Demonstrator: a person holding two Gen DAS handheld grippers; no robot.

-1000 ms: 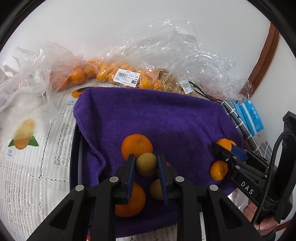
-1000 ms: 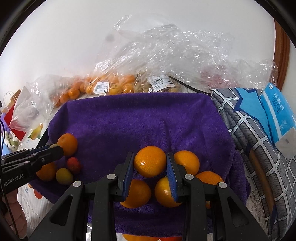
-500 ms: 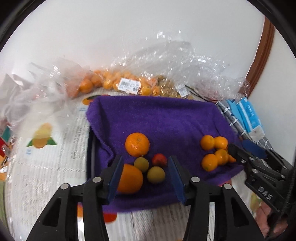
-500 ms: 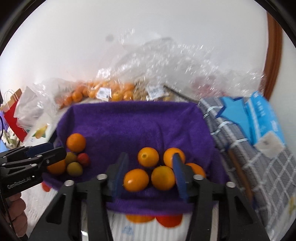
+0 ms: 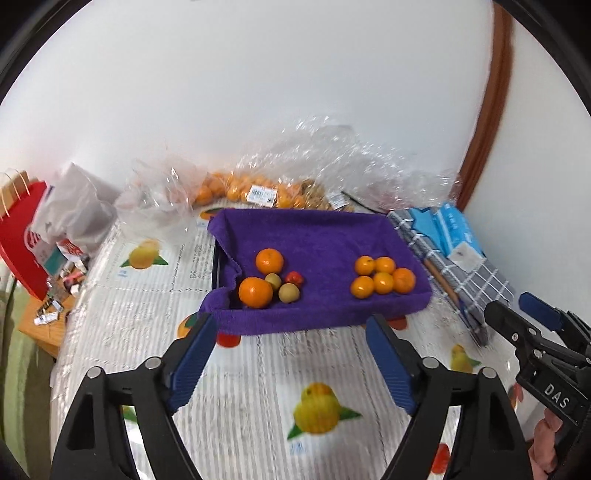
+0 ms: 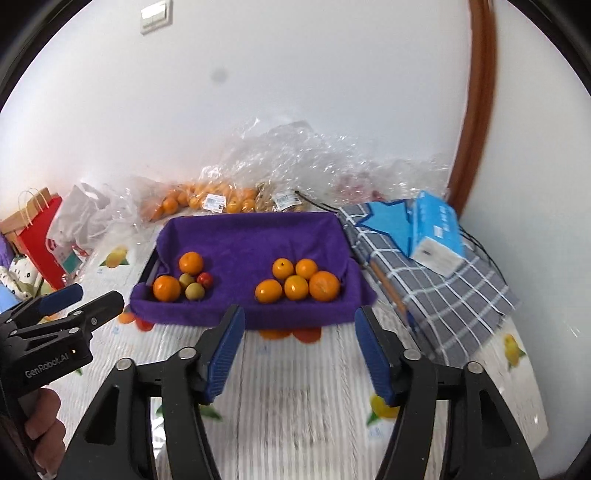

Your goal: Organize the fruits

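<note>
On purple towel [image 6: 255, 240]: two fruit groups | right view only: wall switch [image 6: 156, 15]

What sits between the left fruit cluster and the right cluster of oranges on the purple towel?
Nothing: bare purple towel separates the mixed cluster from the oranges, clearest in the right wrist view.

My left wrist camera looks forward and slightly down between the left gripper [image 5: 290, 360], well back from the towel [image 5: 317, 240] ahead. My right wrist camera faces the same way past the right gripper [image 6: 299, 349], from a spot further right. Both views share the towel, its fruit and the wall [image 6: 295, 110] behind; each catches the other gripper at its edge.
</note>
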